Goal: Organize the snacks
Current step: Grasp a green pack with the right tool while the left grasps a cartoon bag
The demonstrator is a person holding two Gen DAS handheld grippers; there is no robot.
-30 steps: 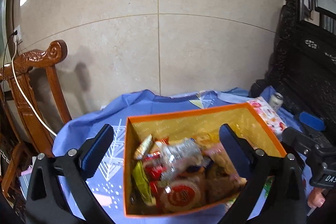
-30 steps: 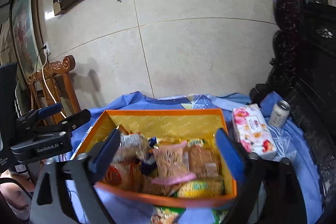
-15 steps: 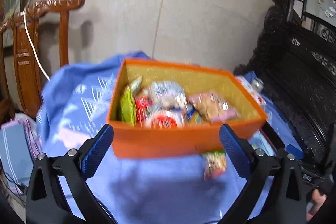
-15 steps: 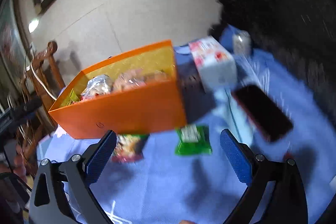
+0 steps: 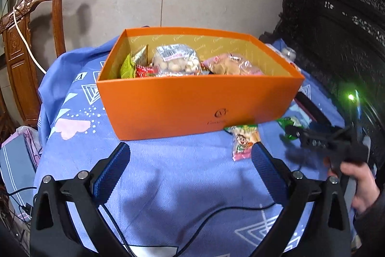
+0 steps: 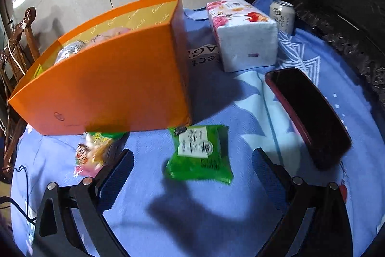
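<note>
An orange box (image 5: 192, 102) with several snack packets inside stands on the blue cloth; it also shows in the right wrist view (image 6: 108, 88). A green snack packet (image 6: 199, 153) lies flat in front of the box's right corner, just ahead of my open, empty right gripper (image 6: 192, 168). A cartoon-printed packet (image 6: 96, 151) lies by the right gripper's left finger and shows in the left wrist view (image 5: 244, 141). My left gripper (image 5: 190, 168) is open and empty, low over the cloth in front of the box.
A floral tissue pack (image 6: 240, 33), a drinks can (image 6: 282, 16) and a dark phone with a red edge (image 6: 310, 112) lie right of the box. A carved wooden chair (image 5: 26, 40) stands left, dark carved furniture (image 5: 336, 28) right. A black cable (image 5: 192, 228) crosses the cloth.
Both grippers have pulled back and dropped from above the box to low over the cloth in front of it. The right gripper has swung right toward the green packet.
</note>
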